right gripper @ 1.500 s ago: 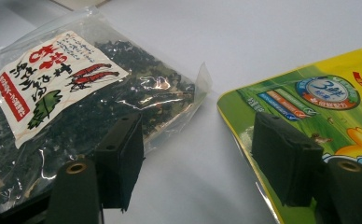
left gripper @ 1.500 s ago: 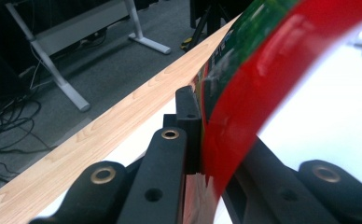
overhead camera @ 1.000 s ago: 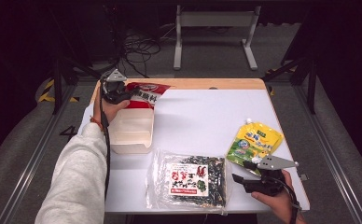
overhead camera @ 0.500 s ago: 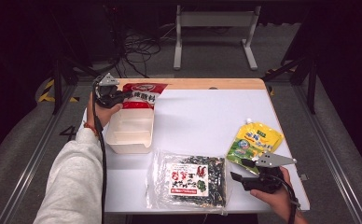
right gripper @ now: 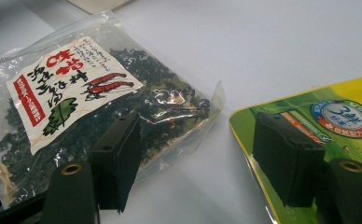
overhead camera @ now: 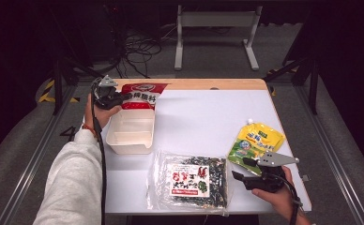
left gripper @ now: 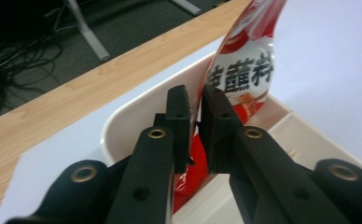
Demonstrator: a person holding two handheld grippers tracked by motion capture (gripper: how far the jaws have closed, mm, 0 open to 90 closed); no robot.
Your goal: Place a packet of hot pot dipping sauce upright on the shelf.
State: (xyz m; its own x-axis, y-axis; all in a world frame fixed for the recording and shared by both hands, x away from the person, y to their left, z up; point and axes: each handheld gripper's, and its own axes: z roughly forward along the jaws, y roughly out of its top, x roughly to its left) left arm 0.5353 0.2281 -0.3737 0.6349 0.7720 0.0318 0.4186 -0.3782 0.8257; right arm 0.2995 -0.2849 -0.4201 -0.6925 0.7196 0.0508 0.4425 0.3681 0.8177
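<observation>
We see the left gripper (left gripper: 195,105) with jaws nearly together, just reopened slightly, the red packet (left gripper: 244,70) between them and standing up over the white tub (left gripper: 123,126). Our right gripper (right gripper: 202,158) hovers with jaws wide and empty, the seaweed bag (right gripper: 67,107) by one jaw, the yellow pouch (right gripper: 347,121) under the other.

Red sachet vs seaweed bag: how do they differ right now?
The red sachet is pinched edge-on in the left tool, hanging over the white tub; the seaweed bag lies flat on the table, untouched, by the open right tool. The red sachet is opaque and printed; the seaweed bag is clear, showing dark contents under a white label. The seaweed bag looks larger. Both are sealed, flexible food packs.
</observation>
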